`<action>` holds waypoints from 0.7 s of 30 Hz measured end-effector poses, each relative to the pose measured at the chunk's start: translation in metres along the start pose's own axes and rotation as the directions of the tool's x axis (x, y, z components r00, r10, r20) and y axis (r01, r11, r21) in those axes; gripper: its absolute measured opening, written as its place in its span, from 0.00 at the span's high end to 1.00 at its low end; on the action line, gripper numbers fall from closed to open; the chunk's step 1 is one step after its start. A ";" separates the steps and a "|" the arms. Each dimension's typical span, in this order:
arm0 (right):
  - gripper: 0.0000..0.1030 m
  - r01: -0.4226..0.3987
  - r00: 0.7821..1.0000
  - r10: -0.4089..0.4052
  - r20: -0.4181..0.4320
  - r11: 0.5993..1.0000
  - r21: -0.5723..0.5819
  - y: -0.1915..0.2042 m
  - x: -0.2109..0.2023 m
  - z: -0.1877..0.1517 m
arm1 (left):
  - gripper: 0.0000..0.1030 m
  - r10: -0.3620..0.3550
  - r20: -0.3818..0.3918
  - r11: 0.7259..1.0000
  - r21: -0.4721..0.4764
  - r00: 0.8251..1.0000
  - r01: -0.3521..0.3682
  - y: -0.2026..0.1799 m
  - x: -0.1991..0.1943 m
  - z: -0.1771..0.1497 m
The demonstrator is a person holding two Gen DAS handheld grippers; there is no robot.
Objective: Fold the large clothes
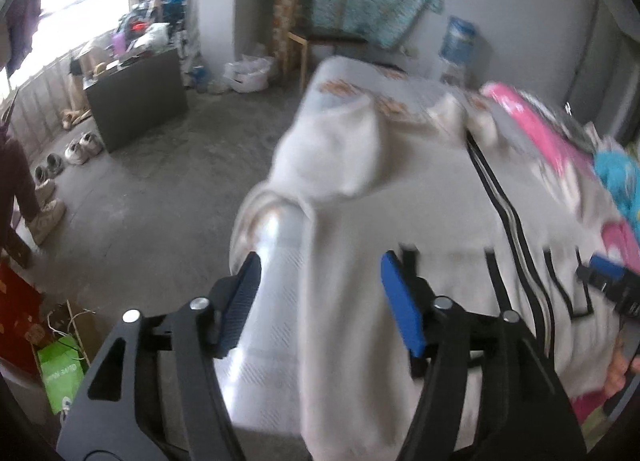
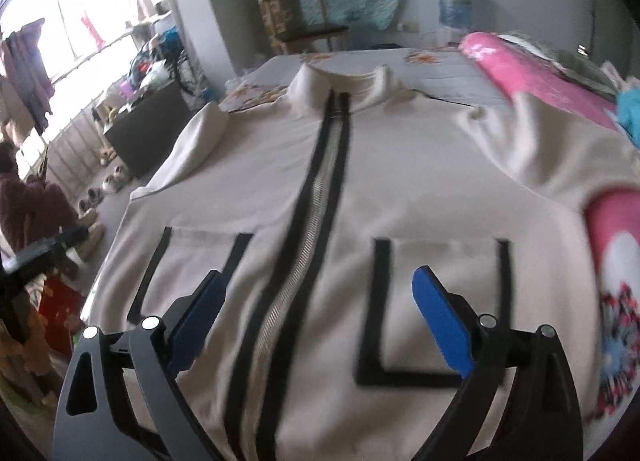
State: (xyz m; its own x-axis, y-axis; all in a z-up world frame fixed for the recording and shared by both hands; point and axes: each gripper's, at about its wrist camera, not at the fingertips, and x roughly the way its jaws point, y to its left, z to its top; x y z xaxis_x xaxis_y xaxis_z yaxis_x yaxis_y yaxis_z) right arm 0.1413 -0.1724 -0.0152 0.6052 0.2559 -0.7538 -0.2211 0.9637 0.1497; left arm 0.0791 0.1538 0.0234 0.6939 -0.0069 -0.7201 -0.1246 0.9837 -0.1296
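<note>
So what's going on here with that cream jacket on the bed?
A person is folding a cream zip-up jacket on a bed, with a gripper in each hand. The jacket lies front-up, zipped, with one sleeve folded in over its body. The left gripper and the right gripper are both open above the jacket's lower half, holding nothing.

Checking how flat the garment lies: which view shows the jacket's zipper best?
The right wrist view: the zipper runs nearly whole from collar to hem on the spread jacket. The left wrist view shows only a blurred, slanted stretch of it at the right.
</note>
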 end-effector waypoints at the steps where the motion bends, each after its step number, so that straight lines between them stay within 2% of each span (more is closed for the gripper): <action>1: 0.11 -0.005 1.000 0.005 -0.006 1.000 -0.010 0.004 0.006 0.002 | 0.38 0.000 0.012 1.000 -0.028 1.000 0.001 0.011 0.005 0.008; 2: 0.11 -0.010 1.000 0.010 -0.014 1.000 -0.021 0.009 0.014 0.006 | 0.33 -0.001 0.016 0.999 -0.042 1.000 0.002 0.017 0.008 0.012; 6: 0.11 -0.020 0.998 0.017 -0.060 0.999 -0.051 0.022 0.048 0.015 | 0.32 -0.042 -0.016 0.983 -0.179 0.999 0.038 0.063 0.039 0.026; 8: 0.11 -0.024 0.996 0.020 -0.081 0.998 -0.056 0.023 0.060 0.016 | 0.32 -0.121 -0.053 0.946 -0.309 0.991 0.099 0.096 0.063 0.028; 10: 0.11 -0.030 0.995 0.024 -0.097 0.997 -0.064 0.026 0.069 0.016 | 0.32 -0.220 -0.084 0.876 -0.455 0.972 0.159 0.130 0.089 0.023; 11: 0.11 -0.029 0.994 0.022 -0.103 0.997 -0.070 0.028 0.072 0.017 | 0.32 -0.259 -0.086 0.838 -0.516 0.962 0.180 0.145 0.100 0.018; 13: 0.11 -0.022 0.993 0.012 -0.114 0.996 -0.083 0.031 0.079 0.017 | 0.32 -0.373 -0.065 0.712 -0.660 0.926 0.240 0.178 0.126 0.003; 14: 0.11 -0.019 0.993 0.009 -0.120 0.996 -0.088 0.032 0.082 0.017 | 0.32 -0.412 -0.052 0.665 -0.700 0.910 0.261 0.187 0.135 -0.003; 15: 0.11 -0.014 0.991 0.001 -0.132 0.996 -0.093 0.033 0.086 0.017 | 0.32 -0.455 -0.035 0.606 -0.744 0.890 0.281 0.197 0.146 -0.011; 16: 0.11 -0.009 0.990 -0.005 -0.144 0.995 -0.097 0.033 0.089 0.018 | 0.32 -0.500 -0.010 0.534 -0.791 0.866 0.299 0.208 0.160 -0.021; 18: 0.11 0.004 0.986 -0.022 -0.166 0.994 -0.108 0.034 0.094 0.018 | 0.31 -0.563 0.026 0.425 -0.848 0.826 0.317 0.220 0.184 -0.038; 19: 0.11 0.014 0.984 -0.035 -0.175 0.993 -0.116 0.035 0.096 0.018 | 0.31 -0.598 0.045 0.361 -0.876 0.801 0.319 0.227 0.199 -0.048; 20: 0.11 0.026 0.983 -0.049 -0.178 0.991 -0.129 0.037 0.096 0.018 | 0.30 -0.622 0.060 0.316 -0.893 0.781 0.320 0.232 0.213 -0.056; 21: 0.11 0.033 0.981 -0.059 -0.185 0.990 -0.139 0.040 0.098 0.019 | 0.30 -0.638 0.070 0.287 -0.903 0.767 0.321 0.235 0.222 -0.063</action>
State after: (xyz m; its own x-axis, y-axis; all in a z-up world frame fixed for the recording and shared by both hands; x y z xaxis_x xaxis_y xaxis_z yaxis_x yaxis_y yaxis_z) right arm 0.2064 -0.1077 -0.0707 0.4655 0.1802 -0.8665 -0.3048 0.9518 0.0342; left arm 0.1587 0.3720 -0.2101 0.6614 -0.6204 -0.4216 -0.4531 0.1175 -0.8837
